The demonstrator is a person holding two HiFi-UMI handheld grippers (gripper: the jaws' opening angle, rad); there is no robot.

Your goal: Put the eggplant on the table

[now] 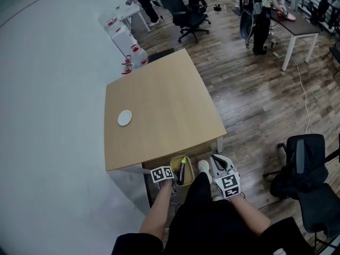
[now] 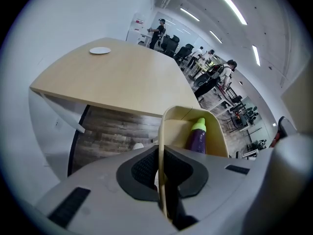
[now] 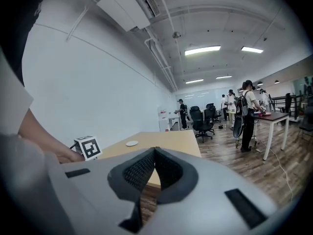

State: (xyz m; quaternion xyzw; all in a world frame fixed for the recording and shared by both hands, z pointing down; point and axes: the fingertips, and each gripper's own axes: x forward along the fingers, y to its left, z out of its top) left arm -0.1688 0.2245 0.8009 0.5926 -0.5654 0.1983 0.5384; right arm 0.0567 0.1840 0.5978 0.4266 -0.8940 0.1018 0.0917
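Note:
A purple eggplant (image 1: 181, 171) with a green cap (image 2: 198, 126) lies in a pale yellow container (image 1: 187, 182), which hangs just below the near edge of the wooden table (image 1: 159, 100). My left gripper (image 1: 169, 178) is shut on the container's thin rim (image 2: 162, 146), which stands edge-on between its dark pads. The eggplant (image 2: 197, 140) leans against the container's far wall. My right gripper (image 1: 219, 161) is held to the right of the container, apart from it. Its jaws (image 3: 154, 152) are shut on nothing and point over the table toward the room.
A small white disc (image 1: 124, 117) lies on the left part of the tabletop. A black office chair (image 1: 305, 166) stands at my right. Farther off are more chairs (image 1: 190, 16), a dark desk (image 1: 297, 28), water jugs (image 1: 133, 52) and people standing.

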